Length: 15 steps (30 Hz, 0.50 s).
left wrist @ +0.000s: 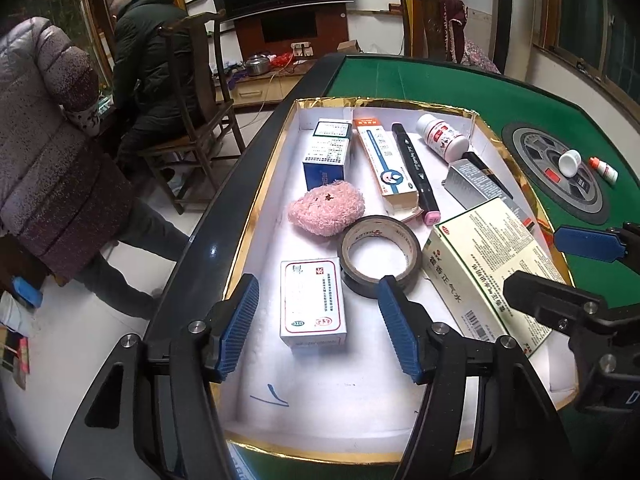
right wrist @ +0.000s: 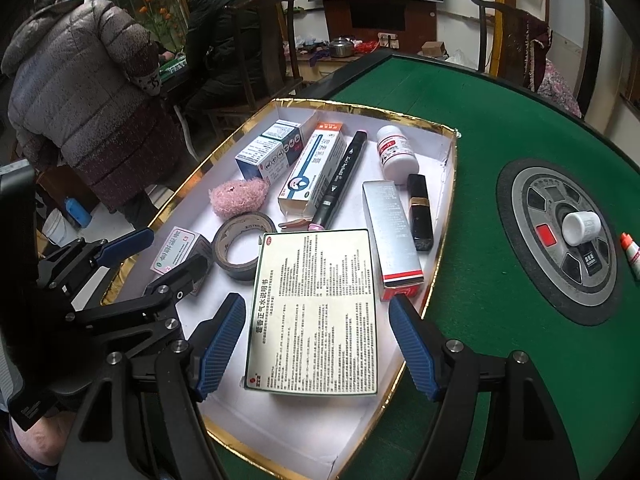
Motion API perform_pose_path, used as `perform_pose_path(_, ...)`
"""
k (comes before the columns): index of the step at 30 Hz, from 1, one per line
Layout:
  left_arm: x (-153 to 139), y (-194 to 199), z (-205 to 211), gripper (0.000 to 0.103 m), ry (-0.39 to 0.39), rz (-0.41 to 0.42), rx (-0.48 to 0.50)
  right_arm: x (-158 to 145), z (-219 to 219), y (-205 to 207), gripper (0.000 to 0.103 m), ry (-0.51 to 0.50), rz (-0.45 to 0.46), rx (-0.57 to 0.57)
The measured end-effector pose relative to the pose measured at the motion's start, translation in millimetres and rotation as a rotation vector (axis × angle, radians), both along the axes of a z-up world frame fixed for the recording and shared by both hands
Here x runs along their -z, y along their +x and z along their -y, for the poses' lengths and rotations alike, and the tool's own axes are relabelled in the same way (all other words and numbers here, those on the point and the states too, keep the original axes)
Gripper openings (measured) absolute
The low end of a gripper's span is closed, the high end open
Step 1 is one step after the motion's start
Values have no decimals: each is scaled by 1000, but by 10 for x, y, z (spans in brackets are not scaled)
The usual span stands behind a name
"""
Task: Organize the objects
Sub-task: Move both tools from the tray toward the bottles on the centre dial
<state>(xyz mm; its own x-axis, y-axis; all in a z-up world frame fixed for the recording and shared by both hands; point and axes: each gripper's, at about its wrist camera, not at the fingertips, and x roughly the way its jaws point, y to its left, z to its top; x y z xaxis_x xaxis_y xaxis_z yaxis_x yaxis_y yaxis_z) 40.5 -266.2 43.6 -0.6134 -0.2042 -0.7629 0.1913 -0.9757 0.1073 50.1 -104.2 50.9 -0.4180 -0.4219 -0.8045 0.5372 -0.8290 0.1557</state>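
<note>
Directly between left gripper (left wrist: 318,320) pads: small box (left wrist: 313,304).

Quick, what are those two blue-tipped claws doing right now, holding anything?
Left gripper: open, empty, its jaws either side of the small white medicine box without pressing it.
Right gripper: open, empty, above the large cream printed box.

The gold-edged tray (right wrist: 448,208) holds six boxes: two blue-and-white (right wrist: 256,156) (right wrist: 286,138), one orange-topped (right wrist: 316,168), one silver (right wrist: 390,232), one small white (left wrist: 312,304), one large flat (right wrist: 316,316); one tape roll (right wrist: 240,246), one marker (right wrist: 340,176), one pill bottle (right wrist: 396,154), one lipstick (right wrist: 420,210), one pink puff (right wrist: 238,196)
</note>
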Motion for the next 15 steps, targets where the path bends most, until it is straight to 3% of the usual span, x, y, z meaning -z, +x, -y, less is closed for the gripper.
perform_pose_path(9,-172,122,61,63,81,-37,-10,-141,-317,51,74,-57,-1,13)
perform_pose_path(15,-322,168,-235,63,111,-69,45,-179,-770,39,74,-117,6,29)
